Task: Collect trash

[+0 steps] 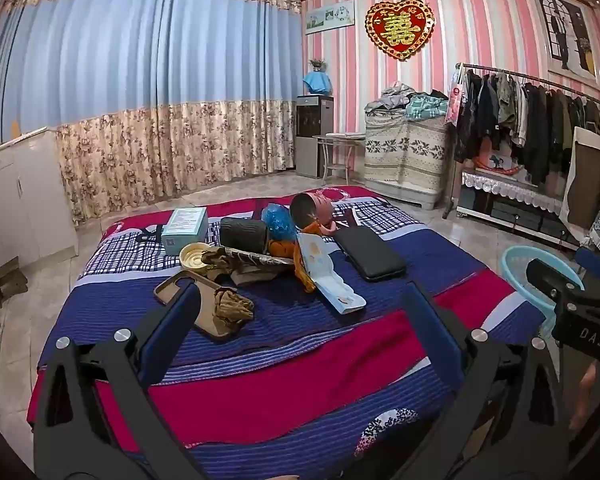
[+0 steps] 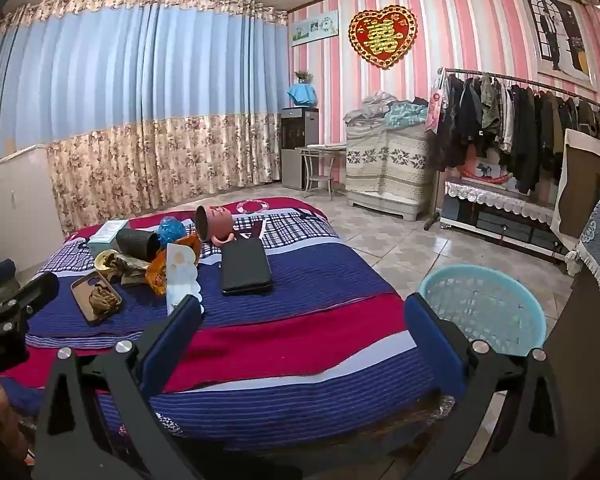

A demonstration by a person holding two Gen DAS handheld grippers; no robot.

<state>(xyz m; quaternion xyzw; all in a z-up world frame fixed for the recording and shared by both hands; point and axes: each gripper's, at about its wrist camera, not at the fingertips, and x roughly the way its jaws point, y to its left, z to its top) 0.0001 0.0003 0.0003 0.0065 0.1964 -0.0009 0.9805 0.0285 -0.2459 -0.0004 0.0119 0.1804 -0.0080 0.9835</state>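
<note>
Two claws are seen held above the near edge of a bed (image 1: 300,360) spread with a red, blue and checked cover. The left claw (image 1: 300,308) is spread wide, with nothing between its blue pads; the right claw (image 2: 304,320) is likewise fully parted and empty.

The trash is gathered in a loose heap on the far half of the bed, well ahead of both claws and touched by neither. A brown tray (image 1: 188,300) carrying a crumpled brown wrapper (image 1: 232,306) lies nearest the left claw, just beyond its left finger. Behind it are found a pale yellow lid (image 1: 198,256), a light blue box (image 1: 186,226), a dark cylinder on its side (image 1: 244,234), a blue plastic ball (image 1: 278,220), an orange wrapper (image 1: 288,250), a white card package (image 1: 328,276) and a tipped pink cup (image 1: 310,210). A black case (image 1: 370,252) is laid flat to the right of the heap.

A light blue basket (image 2: 484,308) stands on the tiled floor beside the bed, just beyond the right claw's right finger.
</note>
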